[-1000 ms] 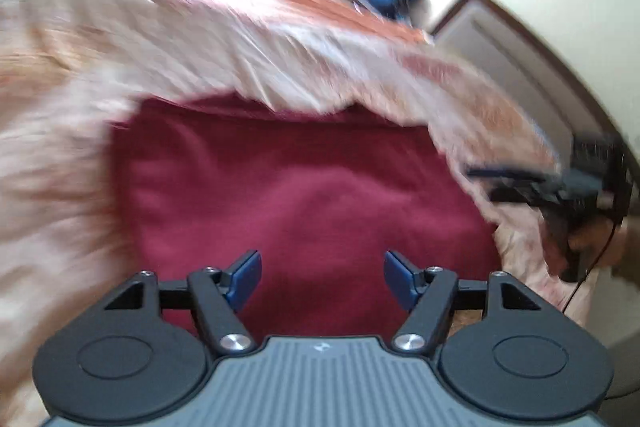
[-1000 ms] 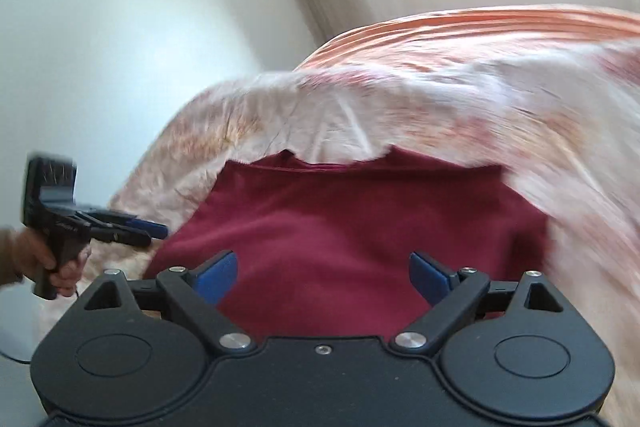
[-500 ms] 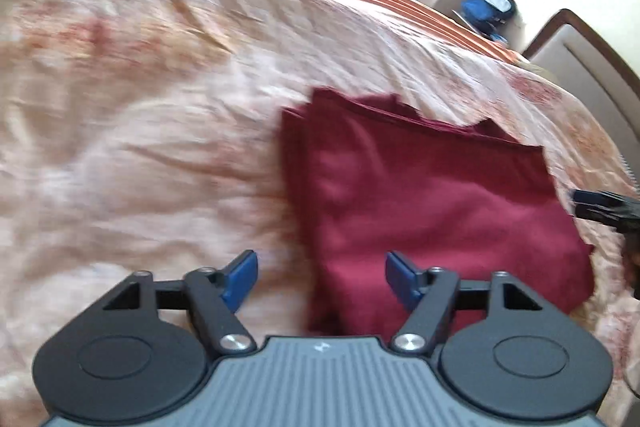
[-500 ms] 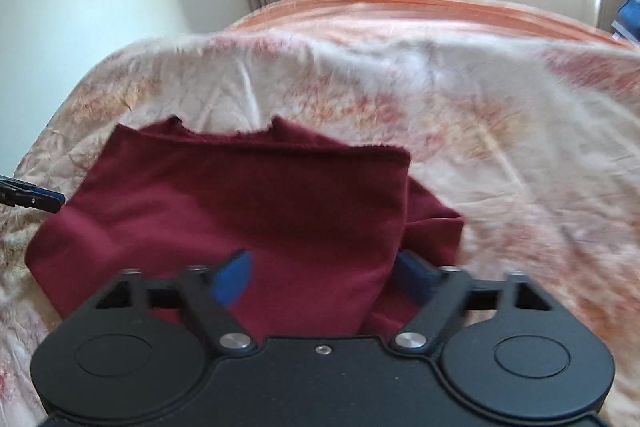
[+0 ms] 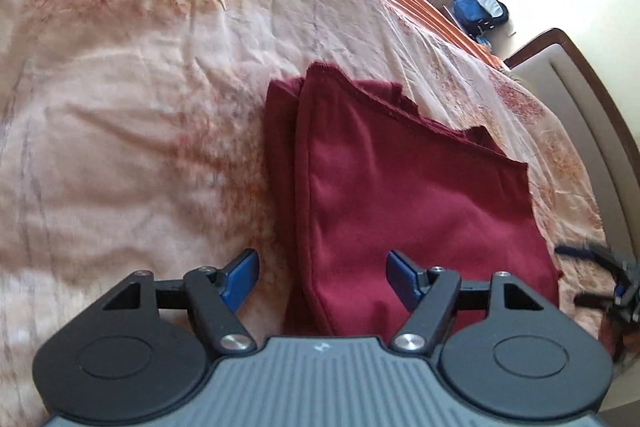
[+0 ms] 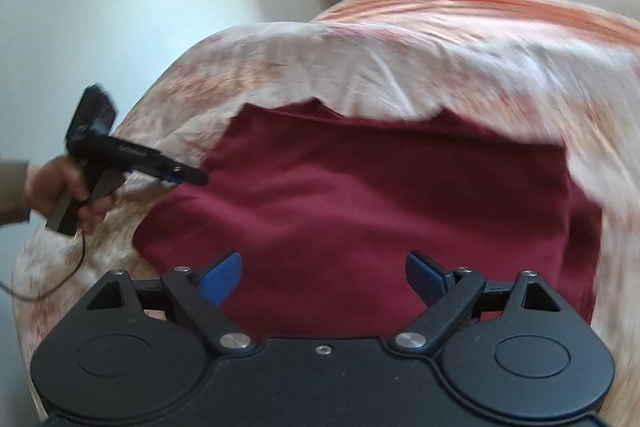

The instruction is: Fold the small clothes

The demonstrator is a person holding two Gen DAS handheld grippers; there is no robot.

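Left wrist view: the garment [image 5: 400,195], dark red and already folded into a thick rectangle with layered edges showing on its left side, lies flat in the centre-right of the frame on the bedspread [image 5: 140,87]. The left gripper [image 5: 322,277] hangs over its near left edge with jaws spread wide and nothing between them, probably lined up to take that edge for another fold. At the far right edge of the frame the right gripper [image 5: 592,267] shows only as a dark sliver.

In the right wrist view the garment [image 6: 380,203] fills the middle. The right gripper [image 6: 322,277] is likewise spread and empty above its near edge. A bag [image 5: 480,11] sits at upper right, past the bed.
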